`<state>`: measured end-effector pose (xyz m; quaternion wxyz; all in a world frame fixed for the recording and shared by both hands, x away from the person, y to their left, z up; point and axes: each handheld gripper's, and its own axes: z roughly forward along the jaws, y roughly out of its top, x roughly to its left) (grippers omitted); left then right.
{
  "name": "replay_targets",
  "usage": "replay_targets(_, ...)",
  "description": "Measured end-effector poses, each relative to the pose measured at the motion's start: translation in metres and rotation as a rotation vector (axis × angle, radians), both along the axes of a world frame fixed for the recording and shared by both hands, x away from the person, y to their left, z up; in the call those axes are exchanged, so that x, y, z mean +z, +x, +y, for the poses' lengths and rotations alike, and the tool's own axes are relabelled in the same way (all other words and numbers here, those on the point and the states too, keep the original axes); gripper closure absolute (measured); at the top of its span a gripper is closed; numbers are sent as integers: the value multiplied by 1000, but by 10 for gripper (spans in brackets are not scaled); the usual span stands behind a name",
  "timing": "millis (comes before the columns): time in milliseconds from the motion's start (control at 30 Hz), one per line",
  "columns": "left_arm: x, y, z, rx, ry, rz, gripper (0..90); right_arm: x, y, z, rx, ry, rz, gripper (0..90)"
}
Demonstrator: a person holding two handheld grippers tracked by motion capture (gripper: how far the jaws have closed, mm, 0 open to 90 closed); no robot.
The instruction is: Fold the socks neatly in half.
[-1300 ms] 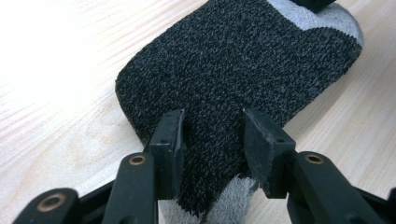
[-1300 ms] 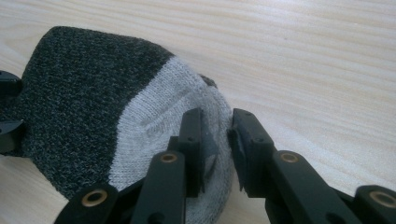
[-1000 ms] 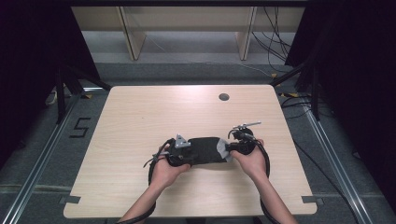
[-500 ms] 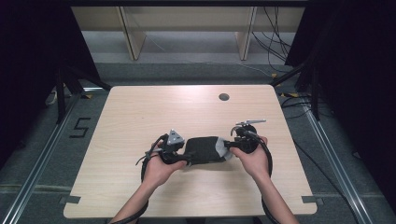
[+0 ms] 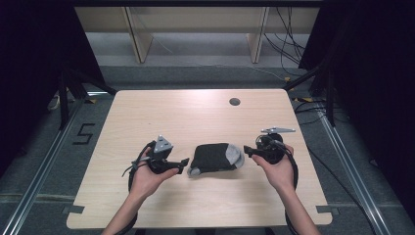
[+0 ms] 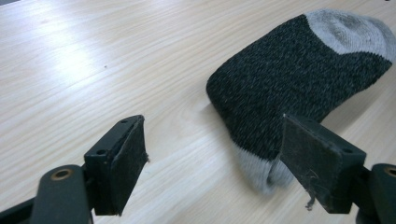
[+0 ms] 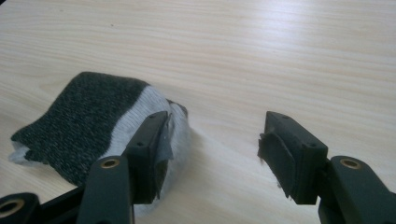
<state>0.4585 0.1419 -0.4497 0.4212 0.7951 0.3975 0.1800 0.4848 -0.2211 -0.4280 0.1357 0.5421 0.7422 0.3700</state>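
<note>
A folded dark grey sock [image 5: 215, 157] with light grey toe and cuff lies flat on the wooden table [image 5: 195, 112], between both hands. My left gripper [image 5: 185, 161] sits just left of it and my right gripper [image 5: 246, 151] just right of it, both apart from it. In the left gripper view the sock [image 6: 299, 79] lies ahead and to the right of the left gripper [image 6: 219, 156], whose jaws have just been opening and hold nothing. In the right gripper view the sock [image 7: 84, 116] lies behind the left jaw of the right gripper [image 7: 217, 149], which has also just been opening and is empty.
A round cable hole [image 5: 234, 102] sits at the table's far right. Beyond the far edge stand wooden shelf legs [image 5: 137, 39], with cables [image 5: 293, 68] on the floor at the right. Dark curtains flank both sides.
Both grippers let go of the sock and drew apart, the left one leftwards and the right one rightwards, with their jaws spreading. The sock stays folded on the table.
</note>
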Motion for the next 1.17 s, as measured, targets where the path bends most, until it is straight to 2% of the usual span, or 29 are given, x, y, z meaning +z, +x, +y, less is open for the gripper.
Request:
replay_targets(67,-2,-3,11,13,-15,-14,216,-2,-3,-4,-2,-3,-16,420)
replay_targets(100,-3,-5,17,12,-7,-12,214,-2,-7,-5,-17,22,-10,418)
replay_targets(133,-4,-7,22,22,-5,-12,214,-3,-8,-11,-2,-13,-25,417)
replay_targets(167,-5,-8,28,36,-8,-15,214,-3,-10,-14,2,-3,-28,414)
replay_targets(200,-6,-9,32,40,-9,-14,215,-4,-13,-14,-26,16,-22,410)
replay_targets(233,-9,-11,37,66,-24,-14,216,-4,-14,-17,-34,7,-20,409)
replay_targets(267,-11,-12,43,77,-22,-17,218,-5,-15,-23,-10,-5,-36,408)
replay_targets(300,-13,-14,47,91,-22,-21,219,-7,-17,-26,-17,-5,-38,406)
replay_targets(333,-15,-15,53,96,-21,-26,220,-8,-20,-29,-19,-4,-32,405)
replay_targets(367,-16,-16,57,97,-14,-30,219,-10,-21,-33,-19,-12,-46,403)
replay_targets(400,-19,-18,64,106,-26,-41,218,-10,-25,-32,-39,13,-24,401)
replay_targets(433,-21,-19,69,119,-31,-56,219,-12,-27,-38,-21,-7,-42,399)
replay_targets(467,-23,-22,76,132,-28,-66,219,-13,-28,-42,-14,-21,-57,396)
replay_targets(500,-25,-24,82,152,-40,-74,220,-14,-31,-45,-27,-30,-48,393)
replay_targets(533,-27,-26,89,173,-48,-74,222,-16,-33,-49,-13,-16,-57,390)
replay_targets(600,-32,-32,100,216,-58,-91,224,-20,-37,-53,-28,-26,-50,387)
replay_targets(700,-39,-42,113,278,-97,-129,265,-33,-41,-60,-23,-27,-61,380)
replay_targets(767,-44,-47,120,298,-106,-123,260,-40,-44,-63,-32,-46,-54,380)
replay_targets(833,-49,-51,124,303,-92,-122,253,-48,-47,-66,-36,-28,-73,380)
replay_targets(867,-50,-53,125,309,-96,-119,250,-50,-49,-64,-69,-14,-61,379)
replay_targets(900,-52,-54,126,315,-106,-122,247,-51,-50,-67,-48,-32,-80,379)
replay_targets(933,-54,-55,126,319,-117,-126,244,-53,-52,-67,-54,-21,-88,379)
replay_targets(1000,-58,-58,126,322,-115,-130,239,-57,-53,-67,-56,-14,-119,377)
replay_targets(1033,-60,-58,126,317,-113,-134,239,-59,-55,-66,-63,-12,-122,373)
replay_targets(1067,-61,-59,126,323,-114,-139,239,-59,-57,-66,-73,-19,-102,367)
replay_targets(1100,-62,-60,126,323,-110,-140,238,-62,-57,-68,-42,-30,-128,363)
replay_targets(1133,-64,-59,126,323,-120,-147,236,-64,-59,-66,-59,2,-123,355)
replay_targets(1167,-64,-59,126,329,-123,-154,236,-65,-59,-67,-43,-4,-135,347)
